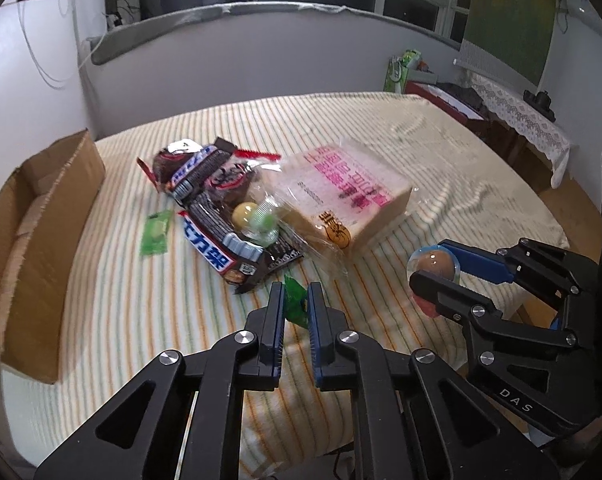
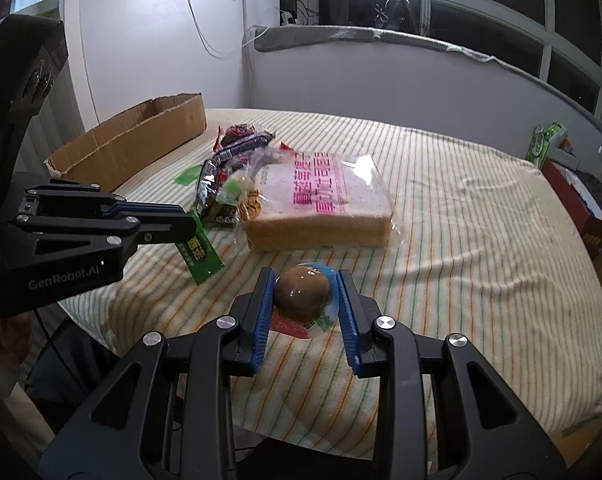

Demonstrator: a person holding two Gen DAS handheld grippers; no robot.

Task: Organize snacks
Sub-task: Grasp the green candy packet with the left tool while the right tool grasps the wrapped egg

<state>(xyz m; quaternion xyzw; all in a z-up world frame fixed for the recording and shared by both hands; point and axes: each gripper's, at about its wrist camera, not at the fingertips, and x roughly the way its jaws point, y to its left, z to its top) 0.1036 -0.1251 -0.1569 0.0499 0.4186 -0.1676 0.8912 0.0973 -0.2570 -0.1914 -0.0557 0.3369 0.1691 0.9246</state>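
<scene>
Now | left claw (image 1: pixel 295 304) pinching green sachet (image 1: pixel 295 298), right claw (image 2: pixel 305 296) clamping wrapped egg (image 2: pixel 303 294) | risk: thin sachet slipping, round egg squirting out short of cardboard box (image 1: pixel 41 216)

- My left gripper (image 1: pixel 297 304) is black with blue pads; it holds a green packet (image 2: pixel 200 254) with yellow letters.
- My right gripper (image 2: pixel 305 300) is also black and blue; the egg (image 2: pixel 303 294) between its fingers is brown, in clear wrap with blue and red print.
- The bed cover (image 1: pixel 441 152) is cream with thin orange and green stripes.
- The bread bag (image 2: pixel 321 200) has pink letters.
- The box (image 1: pixel 33 248) is brown.
</scene>
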